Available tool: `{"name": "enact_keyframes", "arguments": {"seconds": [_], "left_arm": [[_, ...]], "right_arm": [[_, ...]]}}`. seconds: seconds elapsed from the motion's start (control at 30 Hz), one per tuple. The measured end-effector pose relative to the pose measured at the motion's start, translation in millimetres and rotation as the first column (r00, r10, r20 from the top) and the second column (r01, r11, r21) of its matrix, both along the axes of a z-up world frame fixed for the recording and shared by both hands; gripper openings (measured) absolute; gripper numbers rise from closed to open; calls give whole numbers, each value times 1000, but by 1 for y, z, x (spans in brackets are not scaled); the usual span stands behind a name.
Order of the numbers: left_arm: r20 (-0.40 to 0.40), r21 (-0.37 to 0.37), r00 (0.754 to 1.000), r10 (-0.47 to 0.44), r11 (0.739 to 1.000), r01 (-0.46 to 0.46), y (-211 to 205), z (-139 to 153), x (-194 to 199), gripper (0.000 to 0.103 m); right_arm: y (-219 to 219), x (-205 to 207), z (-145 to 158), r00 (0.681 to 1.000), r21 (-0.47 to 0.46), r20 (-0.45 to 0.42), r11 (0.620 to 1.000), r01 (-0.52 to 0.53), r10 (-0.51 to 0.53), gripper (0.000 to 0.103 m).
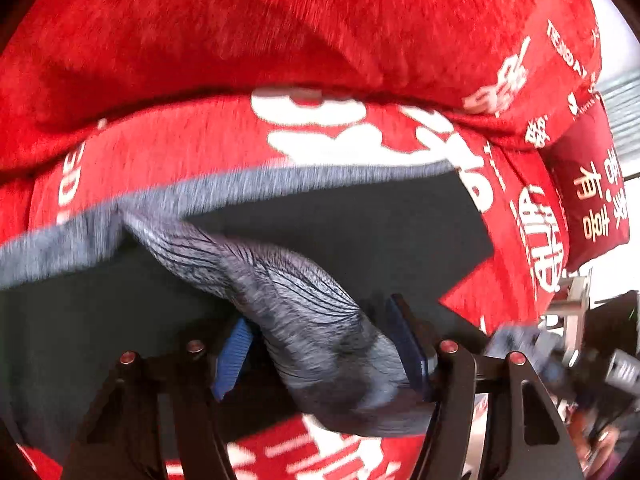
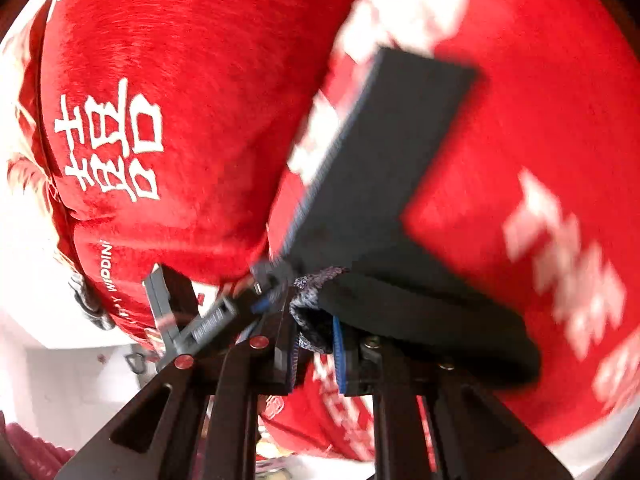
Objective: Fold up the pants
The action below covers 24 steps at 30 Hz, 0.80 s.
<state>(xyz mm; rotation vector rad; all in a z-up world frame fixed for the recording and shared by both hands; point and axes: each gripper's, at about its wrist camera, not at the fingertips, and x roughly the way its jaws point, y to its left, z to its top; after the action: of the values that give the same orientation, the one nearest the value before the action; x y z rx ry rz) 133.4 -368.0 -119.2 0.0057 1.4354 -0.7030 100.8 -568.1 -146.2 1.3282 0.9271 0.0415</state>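
Observation:
Dark grey pants (image 1: 360, 220) with a lighter grey waistband (image 1: 200, 196) lie on a red bed cover (image 1: 180, 152) with white lettering. My left gripper (image 1: 320, 340) is shut on a bunched ridge of the waistband, which is pulled up taut between the blue pads (image 1: 232, 360). In the right wrist view the right gripper (image 2: 316, 340) is shut on a wad of grey knit waistband (image 2: 308, 304). The pants (image 2: 380, 160) stretch away from it, one leg reaching up the picture. The two grippers are close together; each shows, blurred, at the edge of the other's view.
A thick red plush quilt (image 1: 280, 20) is heaped along the far side of the cover. A dark red cushion (image 1: 592, 200) with gold characters lies at the right. White floor (image 2: 60, 360) shows beyond the bed's edge at the left.

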Motion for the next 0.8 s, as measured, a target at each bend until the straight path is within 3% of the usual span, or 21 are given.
{"name": "enact_keyframes", "arguments": {"seconds": [0.13, 0.17, 0.27, 0.37, 0.43, 0.47, 0.53, 0.6, 0.67, 0.7, 0.77, 0.8], "left_arm": [[53, 0, 998, 21, 1000, -21, -11, 19, 29, 71], [62, -14, 998, 21, 1000, -20, -9, 25, 35, 80], [153, -21, 988, -3, 1000, 6, 2, 48, 45, 82], [233, 59, 972, -26, 998, 13, 15, 52, 47, 82], [232, 146, 972, -16, 989, -18, 29, 37, 44, 82], [220, 183, 975, -11, 983, -30, 35, 29, 41, 82], [192, 265, 981, 10, 962, -62, 53, 7, 31, 82], [174, 323, 984, 39, 942, -95, 68, -11, 21, 82], [145, 363, 986, 83, 923, -131, 83, -26, 12, 82], [130, 382, 986, 108, 912, -150, 88, -35, 5, 82], [118, 398, 984, 136, 901, -172, 96, -45, -2, 82], [116, 394, 982, 152, 900, -186, 97, -48, -5, 82]], "right_arm": [[-48, 52, 19, 999, -96, 21, 995, -22, 25, 15], [-59, 67, 17, 1000, -106, 5, 994, -24, 25, 15], [-84, 92, -5, 998, -103, -69, 995, -16, 9, 15], [-94, 109, -16, 991, -150, -136, 988, -29, 9, 32], [-97, 112, -13, 988, -209, -155, 977, -44, 12, 71], [-98, 112, -9, 989, -226, -147, 973, -42, 9, 72], [-104, 96, -1, 991, -271, -135, 962, -40, 3, 72], [-105, 72, -5, 984, -300, -177, 953, -33, -22, 71], [-103, 49, -18, 975, -279, -221, 960, -30, -34, 60], [-99, 36, -31, 967, -246, -252, 969, -31, -34, 48], [-96, 26, -56, 954, -185, -297, 983, -22, -34, 44], [-96, 26, -63, 953, -169, -300, 986, -10, -42, 37]]}}
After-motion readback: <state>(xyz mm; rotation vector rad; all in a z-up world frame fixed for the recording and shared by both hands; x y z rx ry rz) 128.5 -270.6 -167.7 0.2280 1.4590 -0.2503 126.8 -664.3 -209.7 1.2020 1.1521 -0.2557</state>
